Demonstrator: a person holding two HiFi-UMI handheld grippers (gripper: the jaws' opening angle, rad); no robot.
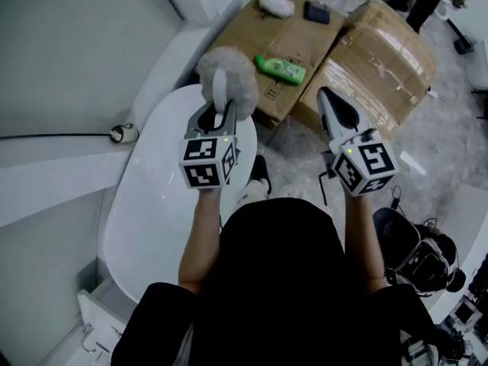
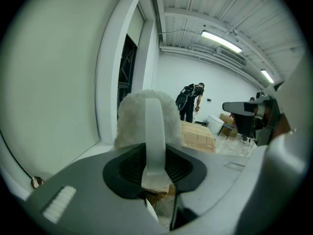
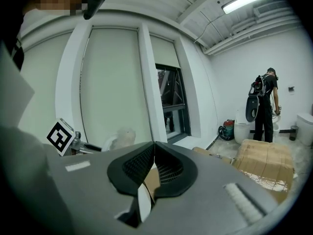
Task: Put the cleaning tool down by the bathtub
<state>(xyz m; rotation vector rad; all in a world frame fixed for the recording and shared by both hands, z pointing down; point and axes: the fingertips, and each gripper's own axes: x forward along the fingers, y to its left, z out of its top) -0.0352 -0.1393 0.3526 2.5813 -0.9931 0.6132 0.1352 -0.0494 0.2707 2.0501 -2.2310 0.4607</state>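
Observation:
The cleaning tool (image 1: 227, 73) is a fluffy cream pad with a white strap handle. My left gripper (image 1: 219, 111) is shut on that strap and holds the tool (image 2: 146, 117) up above the far end of the white bathtub (image 1: 164, 197). In the left gripper view the strap (image 2: 155, 136) runs straight down between the black pads. My right gripper (image 1: 329, 101) is shut with nothing in it, hovering to the right over the floor beside a cardboard box. In the right gripper view its jaws (image 3: 154, 151) meet edge to edge, and the fluffy tool (image 3: 122, 137) shows to the left.
Two taped cardboard boxes (image 1: 282, 36) (image 1: 377, 63) lie ahead. On the nearer one are a green bottle (image 1: 280, 69), another fluffy pad (image 1: 276, 4) and a dark object (image 1: 316, 12). A person with a backpack (image 2: 190, 101) stands far off. White window frames (image 1: 84, 139) border the tub on the left.

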